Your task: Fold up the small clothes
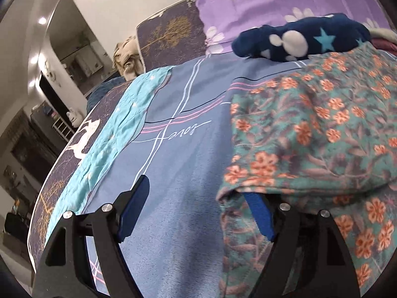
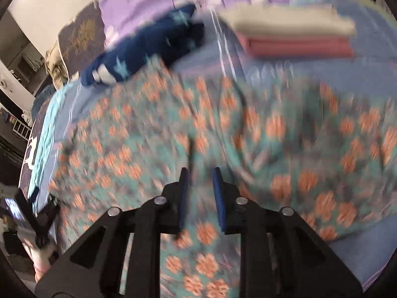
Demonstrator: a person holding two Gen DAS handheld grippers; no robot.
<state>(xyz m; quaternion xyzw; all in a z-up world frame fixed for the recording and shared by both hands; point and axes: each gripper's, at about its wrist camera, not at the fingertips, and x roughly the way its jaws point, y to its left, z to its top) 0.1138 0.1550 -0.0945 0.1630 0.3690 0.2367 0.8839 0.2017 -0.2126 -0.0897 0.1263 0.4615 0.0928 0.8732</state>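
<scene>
A teal garment with orange flowers [image 1: 317,129] lies spread over the blue bedsheet [image 1: 188,149], its near-left edge lifted. My left gripper [image 1: 196,188] is open wide at that edge: one finger [image 1: 260,216] reaches under the raised fold, the other finger [image 1: 134,206] stands over bare sheet. The right wrist view is blurred. There my right gripper [image 2: 200,171] hovers over the same floral garment [image 2: 273,129] with its jaws a narrow gap apart and nothing pinched between them. The left gripper [image 2: 44,197] shows small at the garment's left edge.
A navy garment with stars and white dots [image 1: 297,39] lies at the back beside a purple floral pillow [image 1: 273,2]. A folded beige piece [image 2: 292,22] rests on a folded pink piece [image 2: 297,46] at the back right. The bed's edge [image 1: 57,164] drops off left.
</scene>
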